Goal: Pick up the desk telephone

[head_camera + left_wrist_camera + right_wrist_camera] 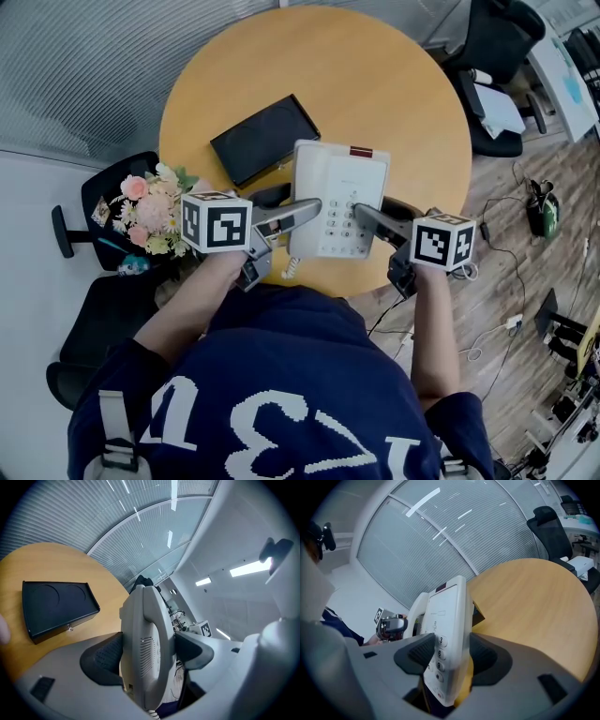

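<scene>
A white desk telephone [339, 192] with a keypad and a red strip at its far edge lies over the near part of the round wooden table [403, 103]. My left gripper [298, 214] is shut on its left side, pads pressed on the handset [149, 651]. My right gripper [364, 216] is shut on the right edge of the telephone [449, 634], pads on both faces beside the keys. In both gripper views the phone stands tilted up off the tabletop. Its coiled cord [291, 267] hangs at the near edge.
A black flat case [265, 139] lies on the table left of the phone; the same black case [56, 606] shows in the left gripper view. A bunch of flowers [150, 211] sits on a black chair at the left. Another office chair [497, 47] and floor cables stand at the right.
</scene>
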Action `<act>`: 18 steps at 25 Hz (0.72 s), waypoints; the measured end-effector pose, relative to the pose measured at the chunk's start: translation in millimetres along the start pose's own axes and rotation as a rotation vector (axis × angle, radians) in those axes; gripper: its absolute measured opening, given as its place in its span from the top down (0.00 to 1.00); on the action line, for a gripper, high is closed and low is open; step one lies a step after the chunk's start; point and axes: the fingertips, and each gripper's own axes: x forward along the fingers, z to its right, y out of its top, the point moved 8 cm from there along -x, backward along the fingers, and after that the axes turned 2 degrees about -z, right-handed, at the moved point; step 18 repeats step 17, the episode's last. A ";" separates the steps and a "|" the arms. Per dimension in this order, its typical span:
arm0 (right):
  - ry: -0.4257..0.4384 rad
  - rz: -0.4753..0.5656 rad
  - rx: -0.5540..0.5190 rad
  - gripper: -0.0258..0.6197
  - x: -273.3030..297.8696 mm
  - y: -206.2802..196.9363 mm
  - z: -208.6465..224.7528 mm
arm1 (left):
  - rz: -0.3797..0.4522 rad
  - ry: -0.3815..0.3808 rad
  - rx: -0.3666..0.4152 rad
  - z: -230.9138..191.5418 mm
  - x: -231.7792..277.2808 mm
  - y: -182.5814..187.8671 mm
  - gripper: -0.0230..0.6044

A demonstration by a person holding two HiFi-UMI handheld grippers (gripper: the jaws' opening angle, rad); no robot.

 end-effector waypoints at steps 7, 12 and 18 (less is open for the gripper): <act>-0.014 -0.001 -0.012 0.58 -1.9 -0.8 -1.6 | -0.005 -0.007 -0.017 -0.1 0.7 -3.3 0.41; -0.016 0.002 -0.016 0.58 -2.3 -1.5 -0.5 | -0.003 -0.002 -0.017 -1.2 1.8 -4.8 0.41; -0.010 -0.003 -0.015 0.58 -3.0 -2.4 0.4 | -0.011 0.010 0.019 3.4 3.0 -3.2 0.41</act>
